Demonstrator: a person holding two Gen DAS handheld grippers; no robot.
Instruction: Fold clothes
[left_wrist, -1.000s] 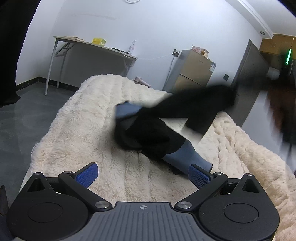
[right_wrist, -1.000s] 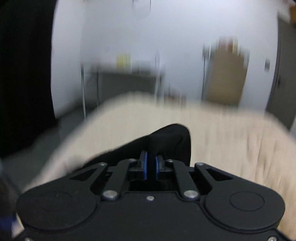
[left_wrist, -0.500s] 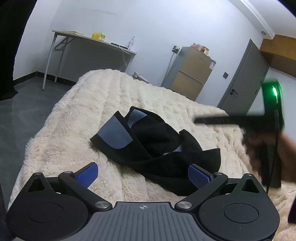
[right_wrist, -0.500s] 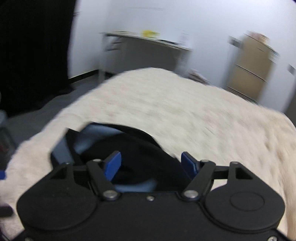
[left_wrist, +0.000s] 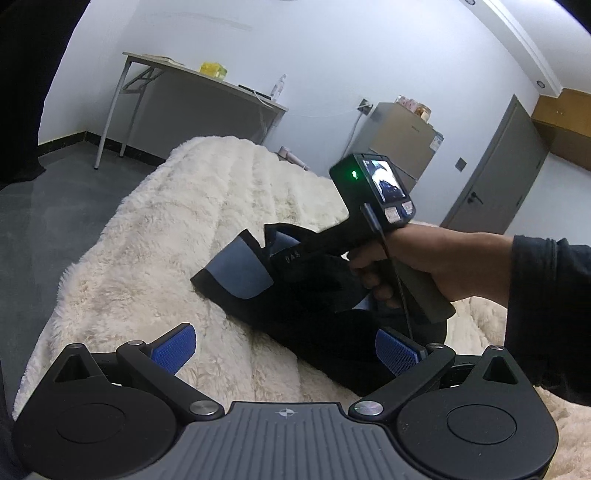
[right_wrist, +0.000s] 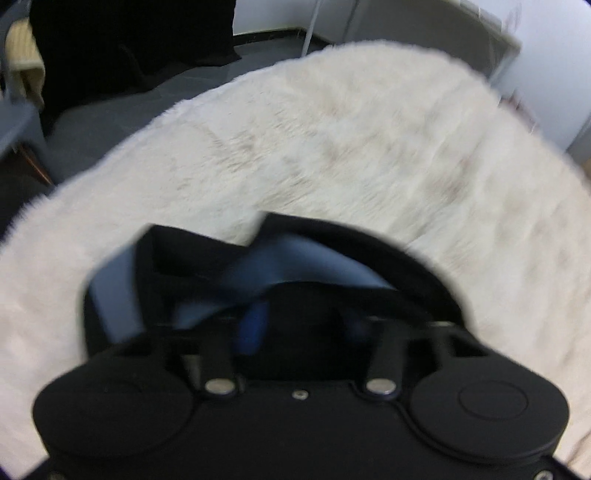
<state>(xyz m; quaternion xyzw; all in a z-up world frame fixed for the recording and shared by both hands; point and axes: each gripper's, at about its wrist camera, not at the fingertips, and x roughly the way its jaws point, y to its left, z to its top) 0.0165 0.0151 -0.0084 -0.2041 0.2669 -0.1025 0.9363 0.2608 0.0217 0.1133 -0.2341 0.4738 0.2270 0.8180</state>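
Note:
A black garment with blue-grey panels (left_wrist: 240, 273) lies crumpled on the fluffy cream blanket (left_wrist: 207, 206). My left gripper (left_wrist: 284, 350) hovers open just short of the garment's near edge, with nothing between its blue pads (left_wrist: 173, 349). A hand (left_wrist: 424, 266) holds the right gripper's handle (left_wrist: 369, 206), tilted steeply down into the middle of the garment; its tips are lost against the black cloth there. In the blurred right wrist view, the right gripper (right_wrist: 304, 323) has its jaws closing around a hump of the garment (right_wrist: 303, 254). The pads still look apart.
The blanket (right_wrist: 332, 129) drops off to grey floor (left_wrist: 55, 206) on the left. A table (left_wrist: 207, 81) stands against the far wall, with a tan fridge (left_wrist: 399, 147) and a grey door (left_wrist: 491, 177) to the right. A black curtain (right_wrist: 129, 37) hangs at the left.
The right gripper let the lifted garment fall onto the blanket and opened. It then swung down and leftward onto the garment with its jaws narrowing. The left gripper stayed put and open.

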